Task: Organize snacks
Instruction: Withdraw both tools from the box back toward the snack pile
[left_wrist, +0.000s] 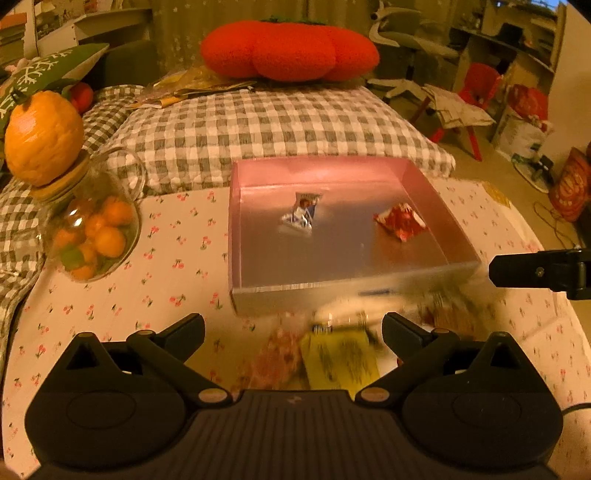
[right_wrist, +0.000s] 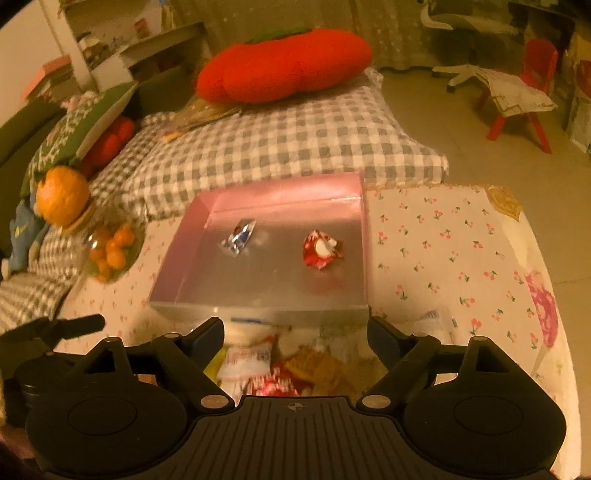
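At the far left of your desk (left_wrist: 162, 266), a glass jar (left_wrist: 92, 236) with small oranges stands near the edge, well apart from the pink tray (left_wrist: 236, 236). Your left hand-held gripper (left_wrist: 293, 326) is spread wide and holds nothing; it hovers just before the near wall of the tray, and below it a blurred pile of snack packets (left_wrist: 332, 354) lies on the cloth, between its two fingers. Inside the tray you see a blue and white packet (left_wrist: 301, 214) near the middle and a red packet (left_wrist: 400, 221) to its right, apart from each other and from the walls. Much bare floor of the tray is around them. Your right hand-held gripper (right_wrist: 295, 334) is also spread wide and empty, over the same pile (right_wrist: 288, 365), with its finger (left_wrist: 517, 271) seen at the right side in the left wrist view. To the right of the tray the flowered cloth (right_wrist: 443, 251) is open up to the rounded desk edge. Behind the tray a checked cushion (left_wrist: 273, 129) touches the far side of the desk.
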